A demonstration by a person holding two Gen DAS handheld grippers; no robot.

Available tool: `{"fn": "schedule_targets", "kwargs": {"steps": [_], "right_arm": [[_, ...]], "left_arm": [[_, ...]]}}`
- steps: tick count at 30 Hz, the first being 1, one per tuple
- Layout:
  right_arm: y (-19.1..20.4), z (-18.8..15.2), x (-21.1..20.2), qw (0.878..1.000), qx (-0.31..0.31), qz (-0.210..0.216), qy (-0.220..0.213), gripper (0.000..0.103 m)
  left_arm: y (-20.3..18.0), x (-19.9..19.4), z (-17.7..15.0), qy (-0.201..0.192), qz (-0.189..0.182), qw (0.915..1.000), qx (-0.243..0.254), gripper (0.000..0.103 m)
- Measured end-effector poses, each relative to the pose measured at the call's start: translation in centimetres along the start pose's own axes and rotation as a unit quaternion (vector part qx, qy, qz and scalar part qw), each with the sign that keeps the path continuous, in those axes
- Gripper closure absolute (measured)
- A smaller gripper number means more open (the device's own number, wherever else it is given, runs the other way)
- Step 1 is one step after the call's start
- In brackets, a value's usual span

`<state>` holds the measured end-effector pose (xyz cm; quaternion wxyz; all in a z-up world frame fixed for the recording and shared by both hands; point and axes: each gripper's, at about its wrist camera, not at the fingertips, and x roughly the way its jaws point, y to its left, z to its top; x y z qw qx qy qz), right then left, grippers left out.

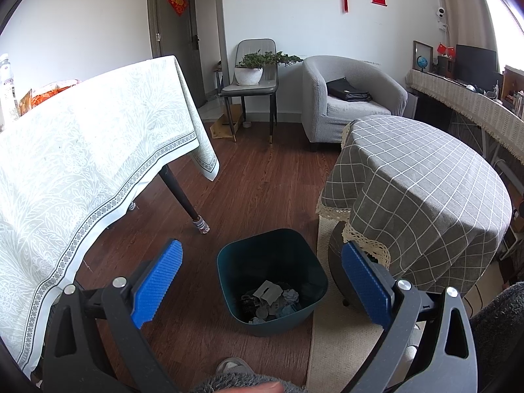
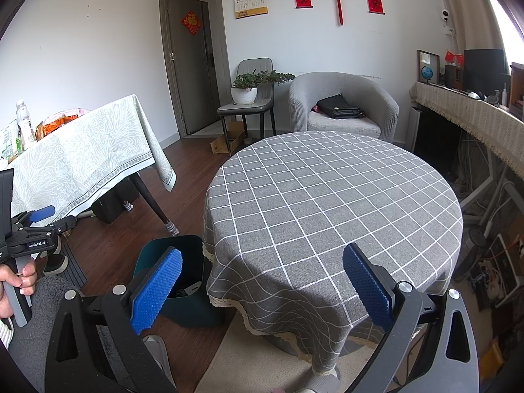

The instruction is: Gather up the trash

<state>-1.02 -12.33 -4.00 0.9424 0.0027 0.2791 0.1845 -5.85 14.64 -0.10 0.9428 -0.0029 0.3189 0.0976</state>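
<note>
A dark teal trash bin (image 1: 271, 278) stands on the wooden floor between two tables, with crumpled paper and scraps (image 1: 270, 301) at its bottom. My left gripper (image 1: 262, 255) is open and empty, held above the bin. My right gripper (image 2: 262, 262) is open and empty, held over the near edge of the round table with a grey checked cloth (image 2: 327, 190). In the right wrist view the bin (image 2: 183, 294) shows partly behind my left finger, and the left gripper (image 2: 36, 226) appears at the far left in a hand.
A rectangular table with a pale patterned cloth (image 1: 82, 150) stands on the left, holding a bottle (image 2: 23, 124) and snack packets (image 2: 59, 121). A grey armchair (image 2: 344, 104) with a black bag, a chair with a potted plant (image 2: 249, 91) and a cardboard box (image 2: 227, 140) stand at the back. A long shelf (image 2: 475, 121) runs along the right.
</note>
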Motion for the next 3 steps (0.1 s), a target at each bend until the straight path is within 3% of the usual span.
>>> {"fn": "schedule_targets", "kwargs": {"steps": [3], "right_arm": [[-0.03, -0.01, 0.01, 1.0, 0.0, 0.0, 0.0, 0.003]], "left_arm": [[-0.08, -0.03, 0.05, 0.0, 0.0, 1.0, 0.0, 0.004]]}}
